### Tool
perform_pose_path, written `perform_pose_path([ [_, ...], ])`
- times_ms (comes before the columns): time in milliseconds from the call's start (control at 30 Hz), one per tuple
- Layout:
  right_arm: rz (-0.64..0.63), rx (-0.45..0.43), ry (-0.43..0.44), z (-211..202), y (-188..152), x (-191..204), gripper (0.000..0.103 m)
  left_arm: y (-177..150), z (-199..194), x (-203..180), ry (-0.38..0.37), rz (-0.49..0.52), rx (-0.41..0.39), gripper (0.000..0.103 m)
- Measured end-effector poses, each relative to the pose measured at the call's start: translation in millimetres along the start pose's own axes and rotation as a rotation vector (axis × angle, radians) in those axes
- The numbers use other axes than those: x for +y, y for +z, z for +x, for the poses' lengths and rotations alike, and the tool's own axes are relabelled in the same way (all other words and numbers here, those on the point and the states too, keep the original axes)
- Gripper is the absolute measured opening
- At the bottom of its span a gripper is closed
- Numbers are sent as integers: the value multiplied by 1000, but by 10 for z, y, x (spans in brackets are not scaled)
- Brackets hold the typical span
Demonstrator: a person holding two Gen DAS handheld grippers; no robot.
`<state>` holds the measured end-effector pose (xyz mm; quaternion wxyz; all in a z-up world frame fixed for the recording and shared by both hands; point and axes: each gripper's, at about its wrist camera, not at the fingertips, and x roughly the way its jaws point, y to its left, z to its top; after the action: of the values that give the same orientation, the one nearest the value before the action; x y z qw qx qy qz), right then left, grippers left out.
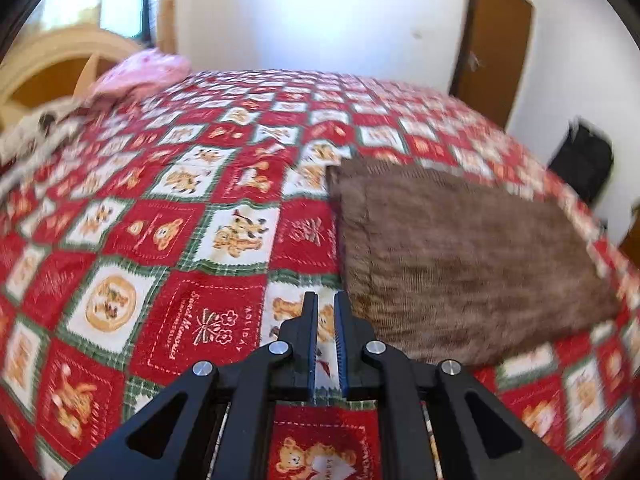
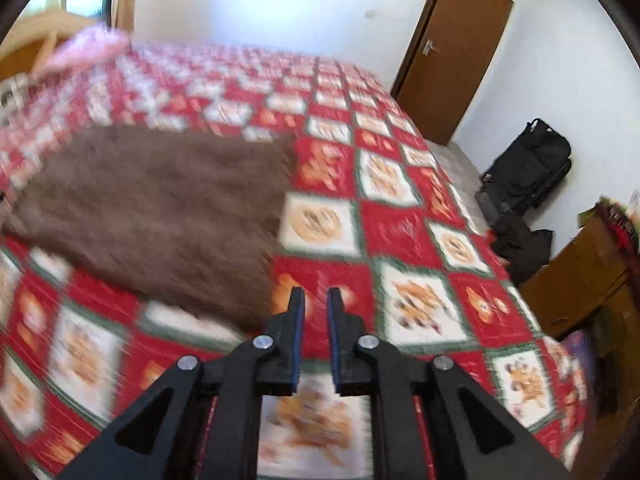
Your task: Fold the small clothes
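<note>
A brown ribbed garment point(image 1: 460, 252) lies folded flat in a rectangle on the red patchwork bedspread point(image 1: 180, 220). In the left wrist view it is to the right of my left gripper point(image 1: 326, 300), which hovers just off its near left corner, jaws slightly apart and empty. In the right wrist view the same garment point(image 2: 152, 208) lies to the left of my right gripper point(image 2: 316, 296), which hovers by its near right corner, jaws slightly apart and empty. The right view is blurred by motion.
A pink pillow point(image 1: 144, 72) and a wooden headboard point(image 1: 48, 64) are at the far left. A brown door point(image 2: 452, 48) is in the far wall. A black backpack point(image 2: 528, 164) and wooden furniture point(image 2: 580, 272) stand right of the bed.
</note>
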<state>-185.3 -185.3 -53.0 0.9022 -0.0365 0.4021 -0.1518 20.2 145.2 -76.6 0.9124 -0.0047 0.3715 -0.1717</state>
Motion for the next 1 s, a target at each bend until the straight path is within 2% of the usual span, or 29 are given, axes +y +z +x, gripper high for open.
perform_pose_path([
  [33, 30, -19, 62, -34, 46, 71, 18, -8, -1, 62, -19, -56, 0, 8],
  [133, 87, -34, 262, 2, 168, 368, 25, -76, 29, 96, -53, -117, -4, 8],
  [233, 65, -15, 356, 114, 233, 738, 25, -148, 97, 68, -105, -136, 41, 11],
  [300, 38, -19, 393, 172, 241, 981, 25, -237, 180, 102, -160, -193, 86, 41],
  [333, 14, -21, 408, 202, 257, 1158, 25, -277, 203, 110, -182, -209, 97, 66],
  [367, -10, -29, 406, 190, 255, 1280, 25, -304, 195, 105, -230, -209, 77, 72],
  [400, -27, -35, 399, 185, 254, 1345, 25, -321, 176, 75, -246, -191, 64, 79],
  [500, -77, -52, 378, 195, 228, 1573, 25, -341, 169, -63, -200, -121, 73, 80],
  [633, -75, -39, 375, 288, 211, 1601, 25, -316, 118, -51, -215, -183, 76, 78],
  [667, -67, -34, 376, 302, 195, 1585, 25, -301, 67, -31, -248, -204, 51, 63],
  [733, -44, -19, 380, 352, 163, 1561, 25, -293, -70, -50, -236, -222, -5, 49],
  [867, -21, 30, 377, 479, 99, 1574, 25, -448, -190, -139, -193, -313, -19, 49],
  [933, 5, 49, 391, 528, 67, 1536, 25, -521, -175, -155, -185, -342, -5, 49],
  [1000, 17, 46, 399, 521, 59, 1511, 25, -542, -48, -180, -187, -362, 44, 49],
])
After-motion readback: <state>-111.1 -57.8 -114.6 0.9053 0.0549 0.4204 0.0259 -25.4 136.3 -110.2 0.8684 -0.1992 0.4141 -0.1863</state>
